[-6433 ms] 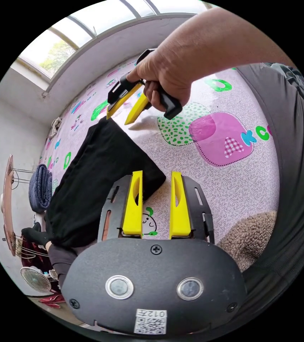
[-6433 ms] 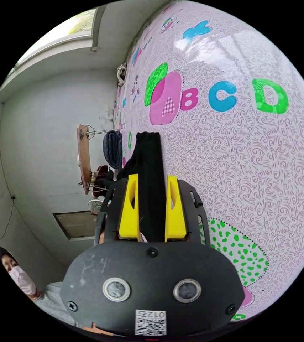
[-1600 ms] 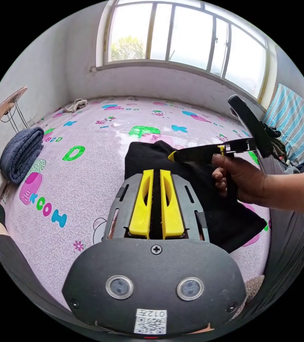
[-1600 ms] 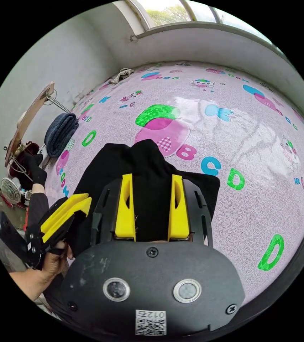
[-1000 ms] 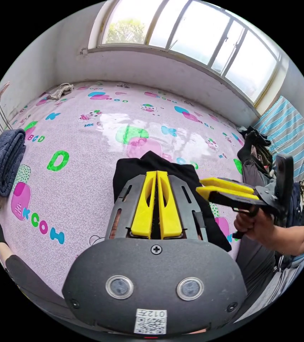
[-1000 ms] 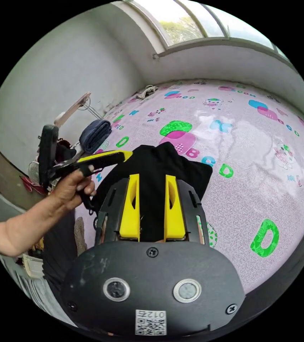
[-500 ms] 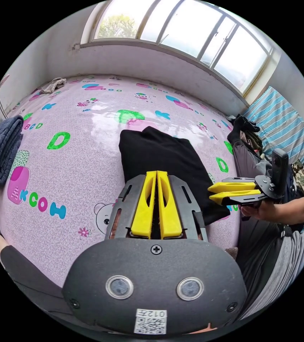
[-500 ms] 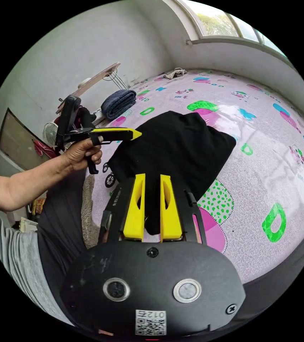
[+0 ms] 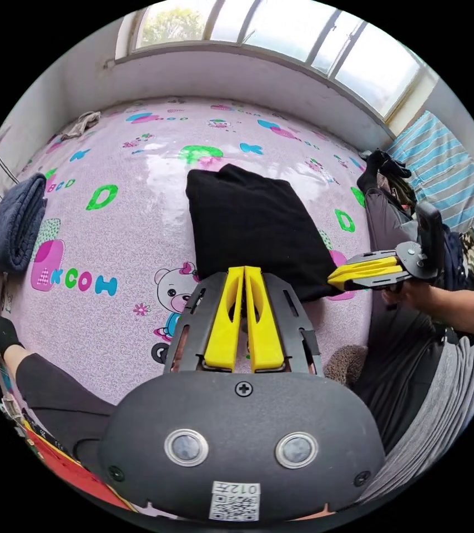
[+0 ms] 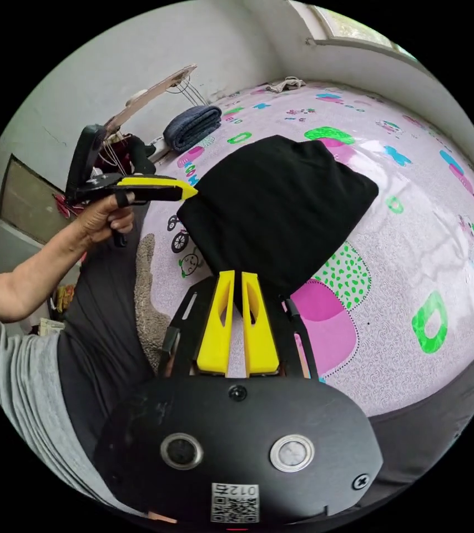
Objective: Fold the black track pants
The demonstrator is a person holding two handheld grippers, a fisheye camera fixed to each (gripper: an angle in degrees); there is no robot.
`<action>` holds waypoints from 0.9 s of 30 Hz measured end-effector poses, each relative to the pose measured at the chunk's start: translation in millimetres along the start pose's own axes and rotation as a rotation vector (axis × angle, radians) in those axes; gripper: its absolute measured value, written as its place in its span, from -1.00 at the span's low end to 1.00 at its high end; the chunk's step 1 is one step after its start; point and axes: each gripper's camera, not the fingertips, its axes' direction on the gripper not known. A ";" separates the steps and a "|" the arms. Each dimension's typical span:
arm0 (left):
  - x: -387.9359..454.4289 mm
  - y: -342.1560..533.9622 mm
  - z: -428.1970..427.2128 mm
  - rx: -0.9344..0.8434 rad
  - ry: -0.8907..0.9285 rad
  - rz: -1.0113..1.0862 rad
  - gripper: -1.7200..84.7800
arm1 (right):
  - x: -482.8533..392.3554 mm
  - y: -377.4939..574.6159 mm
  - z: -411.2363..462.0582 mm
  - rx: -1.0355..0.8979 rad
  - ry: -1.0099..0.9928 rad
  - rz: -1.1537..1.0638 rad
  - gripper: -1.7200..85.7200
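Two hand-held grippers with yellow jaws and black bodies hang over a pink vinyl floor mat point(image 9: 137, 233) printed with coloured letters and cartoon bears. Just ahead of the left gripper point(image 9: 244, 271) lies the folded black track pants bundle point(image 9: 253, 225), a squarish soft packet flat on the mat; this gripper's jaws are pressed together with nothing between them, their tips just short of the bundle's near edge. To its right the right gripper point(image 9: 332, 277) reaches in, held by a hand point(image 9: 409, 291), its tips at the bundle's near right corner. In the right gripper view its jaws stand nearly together with a thin gap, their tips overlapping the bundle's point(image 10: 281, 208) near edge; whether they pinch cloth I cannot tell. To its left there, the left gripper point(image 10: 192, 191) points at the bundle's left corner. Far to the left of the left gripper a rolled dark blue towel point(image 9: 15, 227) rests at the mat's edge
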 end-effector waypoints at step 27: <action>-74.3 18.9 39.1 -0.074 0.108 -0.197 -0.92 | -109.5 -169.6 -175.7 -0.159 -0.266 0.378 -0.84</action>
